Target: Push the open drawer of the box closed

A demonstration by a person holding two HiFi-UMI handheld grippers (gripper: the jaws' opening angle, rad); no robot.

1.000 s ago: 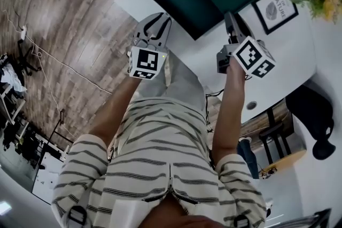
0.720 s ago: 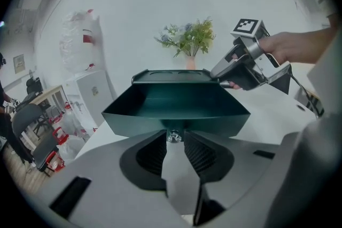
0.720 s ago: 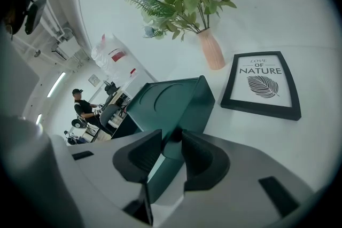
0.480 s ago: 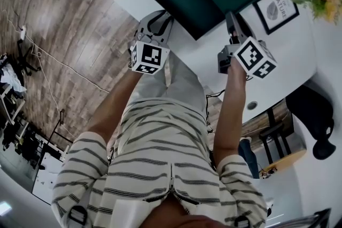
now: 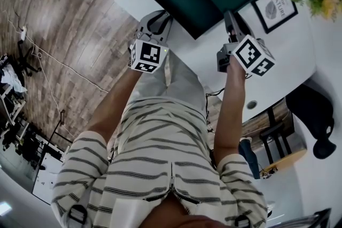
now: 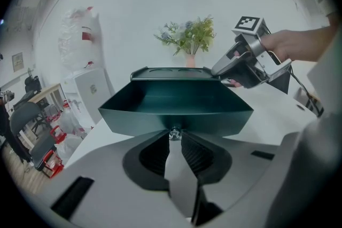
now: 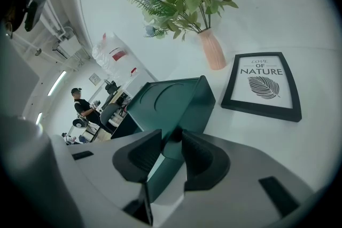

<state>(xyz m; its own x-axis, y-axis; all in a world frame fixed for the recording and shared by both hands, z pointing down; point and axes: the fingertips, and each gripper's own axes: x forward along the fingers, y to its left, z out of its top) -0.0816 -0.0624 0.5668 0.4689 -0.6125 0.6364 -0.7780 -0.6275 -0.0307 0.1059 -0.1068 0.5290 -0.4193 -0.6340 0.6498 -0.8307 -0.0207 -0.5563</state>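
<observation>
1. The left tongs point(image 6: 175, 139) had just been closing. Their jaws stood a little apart, with the drawer's small knob point(image 6: 173, 133) right at the gap between the tips. I could not tell if they squeezed it.
2. That made a thin tip to push with, so I think the push was about to start.
3. The right tongs point(image 7: 172, 142) were clenched on a corner of the dark green box point(image 7: 170, 94), likely to stop it sliding.
4. The drawer point(image 6: 133, 119) stuck out of the box toward the person, wide open, on the white worktop point(image 5: 214, 59).
5. Only the left gripper view showed the knob. In the head view the tongs hid it, but that view showed how far the drawer stuck out.
6. Behind the box, the right gripper view showed a framed leaf picture point(image 7: 264, 85) and a vase of flowers point(image 7: 212, 50).
</observation>
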